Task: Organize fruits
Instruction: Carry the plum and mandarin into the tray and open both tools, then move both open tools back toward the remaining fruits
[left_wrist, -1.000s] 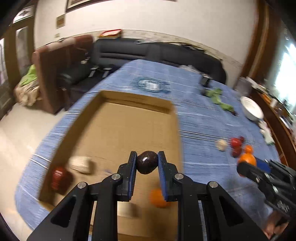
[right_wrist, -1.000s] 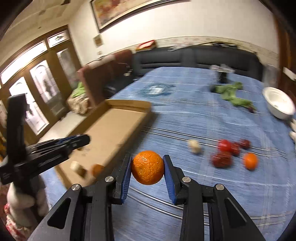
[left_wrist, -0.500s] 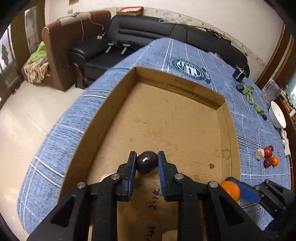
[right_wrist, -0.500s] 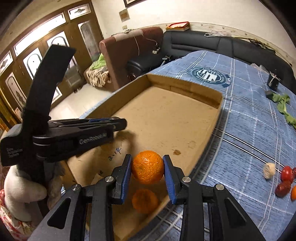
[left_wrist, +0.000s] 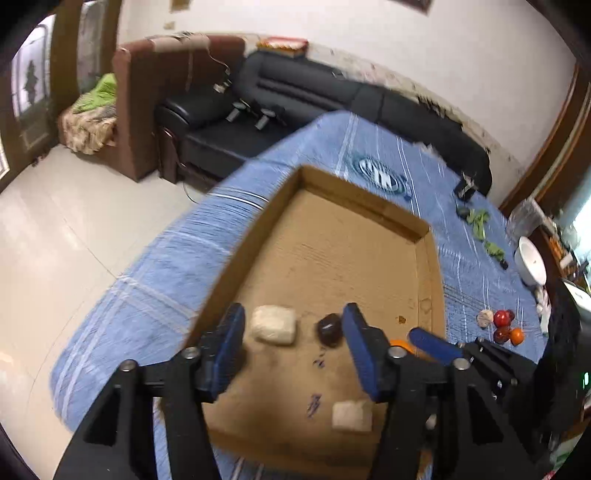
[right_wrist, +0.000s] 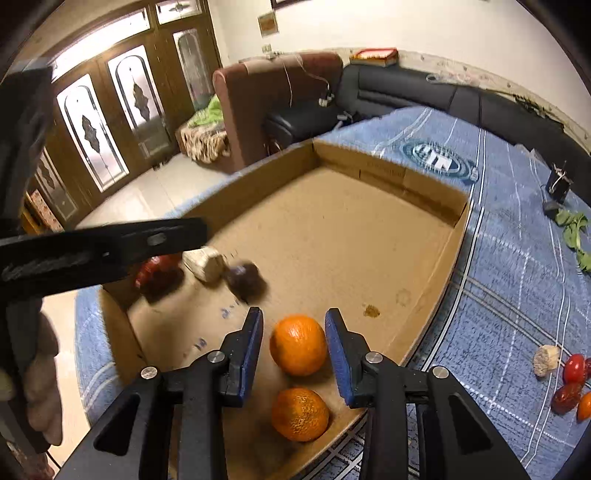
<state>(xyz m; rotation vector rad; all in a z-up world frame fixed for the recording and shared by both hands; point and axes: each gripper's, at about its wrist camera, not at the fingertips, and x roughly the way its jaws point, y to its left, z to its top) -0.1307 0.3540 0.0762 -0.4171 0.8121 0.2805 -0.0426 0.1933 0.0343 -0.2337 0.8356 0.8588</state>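
Dark fruit (left_wrist: 330, 329) lies on the floor of the cardboard box (left_wrist: 354, 195), just inside the left gripper (left_wrist: 293, 339), whose jaws have just been opening and now stand wide, off it. Orange (right_wrist: 298, 344) sits in the box, between the right gripper (right_wrist: 294, 350)'s partly opened jaws, also just released. Release step is judged done; next, the loose fruits (right_wrist: 570, 384) on the blue cloth (right_wrist: 517, 258) are to be fetched.
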